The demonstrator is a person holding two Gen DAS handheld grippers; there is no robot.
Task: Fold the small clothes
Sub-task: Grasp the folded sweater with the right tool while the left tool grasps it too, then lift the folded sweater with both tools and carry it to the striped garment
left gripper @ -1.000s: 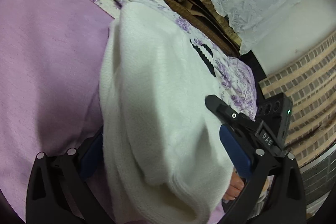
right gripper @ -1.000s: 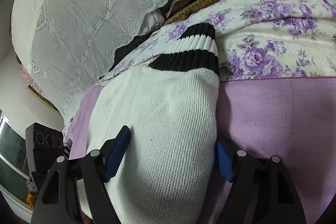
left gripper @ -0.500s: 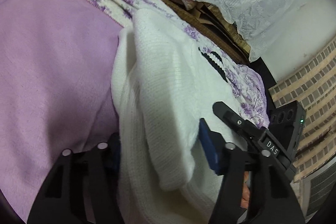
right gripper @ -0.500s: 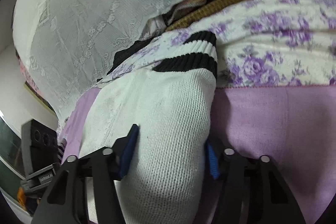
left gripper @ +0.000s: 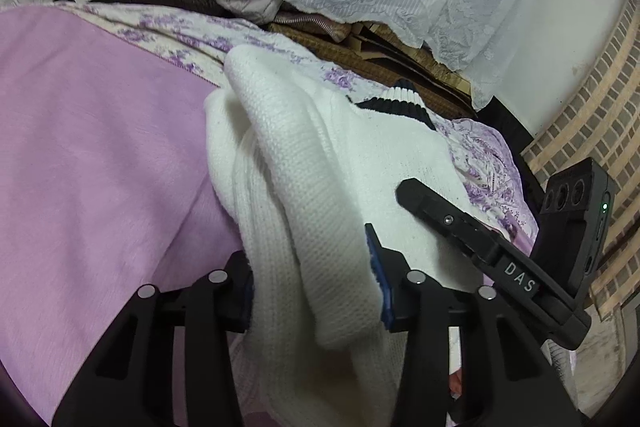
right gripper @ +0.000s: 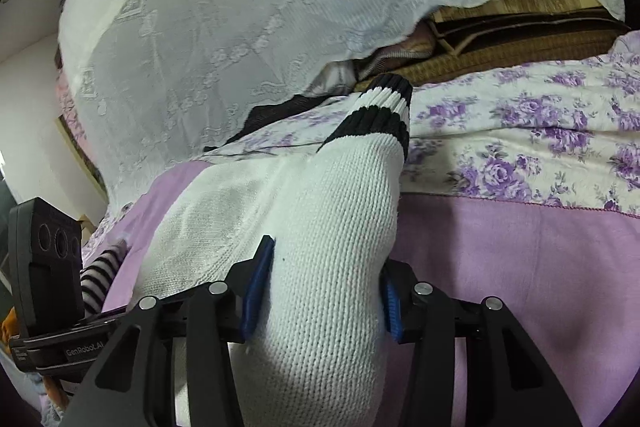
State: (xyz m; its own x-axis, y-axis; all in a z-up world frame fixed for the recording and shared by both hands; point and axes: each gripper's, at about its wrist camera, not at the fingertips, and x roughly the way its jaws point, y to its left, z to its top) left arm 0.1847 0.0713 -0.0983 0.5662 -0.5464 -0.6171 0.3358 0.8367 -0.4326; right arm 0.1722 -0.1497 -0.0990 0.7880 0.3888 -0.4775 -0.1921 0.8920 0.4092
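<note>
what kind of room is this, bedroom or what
Most likely a bedroom in a home: the white knit sweater lies on a pink blanket over a purple floral bedsheet, with white lace cloth draped behind.

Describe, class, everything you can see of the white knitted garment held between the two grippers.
The white knitted garment looks like soft, chunky knit, with a ribbed cuff banded in black and white at its far end. It lies bunched and partly folded on a pink blanket, the cuff reaching onto a purple-flowered sheet. The left gripper and the right gripper each pinch a thick fold between blue pads.
</note>
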